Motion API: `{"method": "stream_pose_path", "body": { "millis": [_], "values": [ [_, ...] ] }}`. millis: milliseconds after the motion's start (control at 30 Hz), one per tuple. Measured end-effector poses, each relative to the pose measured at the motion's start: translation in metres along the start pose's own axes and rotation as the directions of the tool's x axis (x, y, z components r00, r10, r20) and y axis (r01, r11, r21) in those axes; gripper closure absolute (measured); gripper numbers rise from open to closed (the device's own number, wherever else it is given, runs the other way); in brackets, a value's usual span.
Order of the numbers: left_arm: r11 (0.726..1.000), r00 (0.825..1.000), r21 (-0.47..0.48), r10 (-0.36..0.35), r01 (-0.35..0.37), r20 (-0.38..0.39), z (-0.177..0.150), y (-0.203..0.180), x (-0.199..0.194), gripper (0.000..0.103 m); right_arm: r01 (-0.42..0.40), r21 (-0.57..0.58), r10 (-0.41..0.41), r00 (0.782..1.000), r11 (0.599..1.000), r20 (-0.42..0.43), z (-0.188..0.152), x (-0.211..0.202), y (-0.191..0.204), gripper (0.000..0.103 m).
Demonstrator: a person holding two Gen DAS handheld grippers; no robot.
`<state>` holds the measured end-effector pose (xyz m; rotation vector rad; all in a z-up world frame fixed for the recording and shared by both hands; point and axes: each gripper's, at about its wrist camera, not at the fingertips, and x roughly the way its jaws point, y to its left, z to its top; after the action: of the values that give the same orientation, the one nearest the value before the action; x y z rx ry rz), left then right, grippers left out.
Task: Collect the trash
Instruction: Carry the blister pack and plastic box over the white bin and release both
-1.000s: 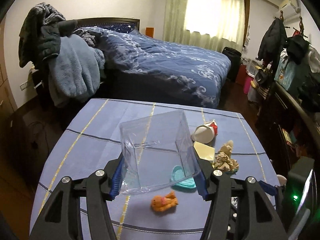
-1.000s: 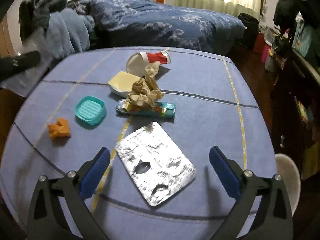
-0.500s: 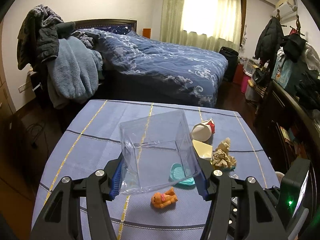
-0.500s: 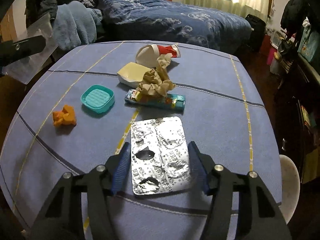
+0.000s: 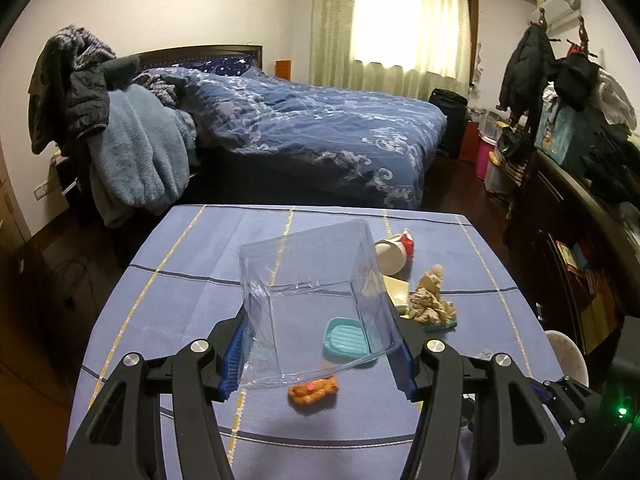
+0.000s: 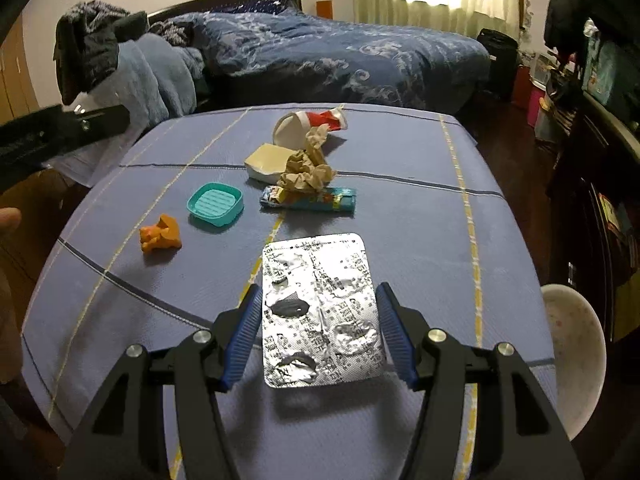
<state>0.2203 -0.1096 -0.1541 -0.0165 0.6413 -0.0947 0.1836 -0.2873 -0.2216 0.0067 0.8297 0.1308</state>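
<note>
Bedroom, bed behind, table in blue striped cloth. Left gripper jaws clamped on clear plastic tub, held tilted above table. Right gripper jaws just closed, clamped on both long edges of silver blister pack, raised off cloth, shadow beneath. On table beyond: orange toy, teal soap dish, candy wrapper, crumpled brown paper, yellow box, tipped paper cup. White stool at right.
</note>
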Motion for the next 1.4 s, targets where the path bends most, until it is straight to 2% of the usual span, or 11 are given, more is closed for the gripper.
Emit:
{"method": "stream_pose_path", "body": {
  "millis": [400, 833, 1067, 1400],
  "values": [
    [0.991, 0.997, 0.117, -0.073, 0.071, 0.007, -0.003, -0.056, -0.01, 0.044, 0.051, 0.109, -0.056, 0.997, 0.993, 0.043, -0.021, -0.03, -0.042, 0.045],
    [0.956, 0.987, 0.247, -0.159, 0.159, -0.02, -0.008, -0.128, -0.006, 0.044, 0.095, 0.24, -0.115, 0.991, 0.966, 0.071, -0.051, -0.057, -0.099, 0.044],
    [0.917, 0.973, 0.327, -0.228, 0.229, -0.041, -0.014, -0.176, -0.005, 0.044, 0.125, 0.32, -0.16, 0.983, 0.939, 0.086, -0.067, -0.071, -0.135, 0.044],
    [0.835, 0.932, 0.419, -0.349, 0.357, -0.1, -0.026, -0.253, -0.002, 0.044, 0.205, 0.447, -0.268, 0.96, 0.871, 0.081, -0.096, -0.093, -0.197, 0.044]
  ]
}}
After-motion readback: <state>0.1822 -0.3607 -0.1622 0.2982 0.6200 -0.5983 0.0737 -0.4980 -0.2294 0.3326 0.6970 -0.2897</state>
